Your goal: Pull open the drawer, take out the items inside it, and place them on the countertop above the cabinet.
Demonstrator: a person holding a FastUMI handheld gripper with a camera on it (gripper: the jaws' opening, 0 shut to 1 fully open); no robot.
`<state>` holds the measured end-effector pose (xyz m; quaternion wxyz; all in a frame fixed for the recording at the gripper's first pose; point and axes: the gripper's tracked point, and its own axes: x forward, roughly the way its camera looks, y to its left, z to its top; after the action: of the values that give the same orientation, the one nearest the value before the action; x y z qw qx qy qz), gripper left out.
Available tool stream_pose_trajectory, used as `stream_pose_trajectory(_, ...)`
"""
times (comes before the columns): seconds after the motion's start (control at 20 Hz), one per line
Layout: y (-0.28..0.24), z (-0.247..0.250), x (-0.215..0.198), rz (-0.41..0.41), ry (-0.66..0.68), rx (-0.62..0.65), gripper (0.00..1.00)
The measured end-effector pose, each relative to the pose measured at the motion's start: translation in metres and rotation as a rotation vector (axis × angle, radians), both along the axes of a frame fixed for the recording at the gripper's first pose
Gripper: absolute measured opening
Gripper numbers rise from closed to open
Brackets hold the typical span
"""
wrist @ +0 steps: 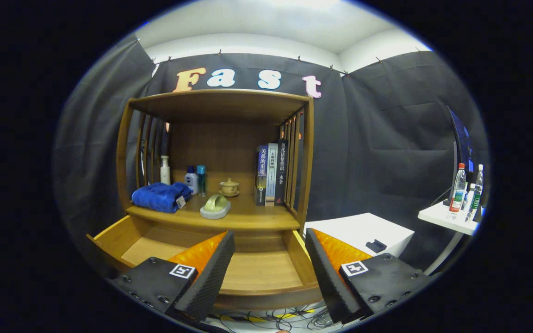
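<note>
Holding my gripper (pixel 270 263) spread wide and empty, I found the smooth wooden drawer (pixel 266 270) pulled open beneath it; a rounded green item (pixel 215 206) sat on the countertop (pixel 248 217) beyond.

The tool (pixel 270 259) hangs with fingers spread apart, nothing between them, over the pulled-out drawer (pixel 266 273), whose bare floor leaves room. On the bench (pixel 248 217) above, a blue towel (pixel 160 196), bottles (pixel 195 179), a green tape dispenser (pixel 215 206), a lidded cup (pixel 229 187) and books (pixel 272 173) crowd it; the front right strip is free.
</note>
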<state>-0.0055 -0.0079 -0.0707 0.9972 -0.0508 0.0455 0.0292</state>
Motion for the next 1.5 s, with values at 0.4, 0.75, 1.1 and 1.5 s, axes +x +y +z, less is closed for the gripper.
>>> stream_pose_trajectory(0.4,-0.020,-0.067,-0.011,-0.004,0.062,-0.008,0.99)
stream_pose_trajectory(0.75,-0.020,-0.101,-0.008,0.023,0.114,0.021,0.98)
stream_pose_trajectory(1.1,-0.025,-0.097,0.001,0.015,0.105,0.031,0.95)
stream_pose_trajectory(1.5,-0.025,-0.096,0.018,0.002,0.111,0.069,0.93)
